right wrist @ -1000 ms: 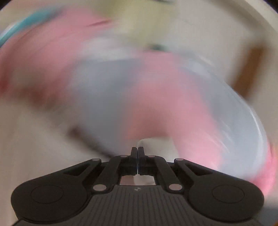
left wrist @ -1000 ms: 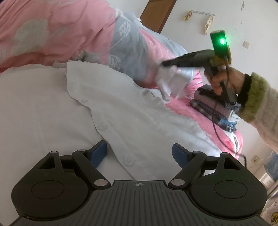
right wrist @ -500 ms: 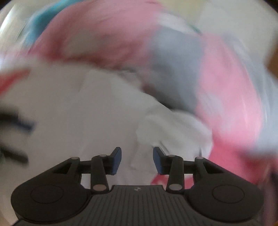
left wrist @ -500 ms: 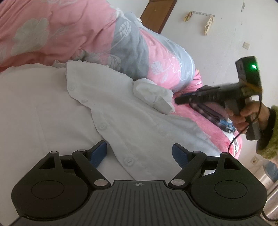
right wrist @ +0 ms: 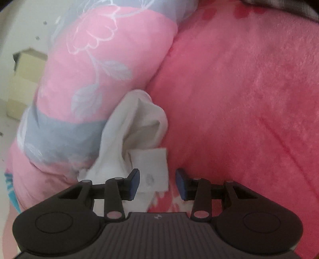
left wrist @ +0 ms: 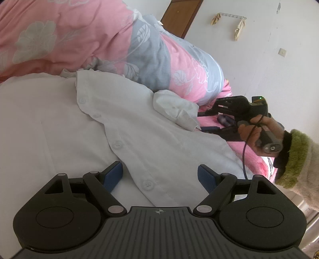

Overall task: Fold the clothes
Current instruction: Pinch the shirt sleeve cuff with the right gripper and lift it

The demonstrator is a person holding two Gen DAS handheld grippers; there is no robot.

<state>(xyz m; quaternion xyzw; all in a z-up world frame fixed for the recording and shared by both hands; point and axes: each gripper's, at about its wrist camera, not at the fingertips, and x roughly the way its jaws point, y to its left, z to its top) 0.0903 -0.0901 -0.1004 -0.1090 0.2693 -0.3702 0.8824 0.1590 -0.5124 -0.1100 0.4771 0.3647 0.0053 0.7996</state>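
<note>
A white button-up shirt (left wrist: pixel 139 127) lies spread on the bed, its button placket running toward my left gripper (left wrist: pixel 159 176), which is open just above the shirt's lower front. The shirt's sleeve lies crumpled with its cuff (left wrist: pixel 185 117) at the right edge. My right gripper (left wrist: pixel 201 121) is open beside that cuff, held by a hand in a green-cuffed sleeve. In the right wrist view the cuff (right wrist: pixel 153 169) lies loose between the open fingers of the right gripper (right wrist: pixel 157 182).
A pink and grey floral quilt (left wrist: pixel 79 39) is bunched along the far side of the shirt, also in the right wrist view (right wrist: pixel 95 69). A pink fleece blanket (right wrist: pixel 239 99) covers the bed on the right. A white wall and brown door (left wrist: pixel 181 16) stand behind.
My right gripper, shut on the sleeve a second ago, dropped it, opened, and came back low beside the cuff. The left gripper has not moved.
</note>
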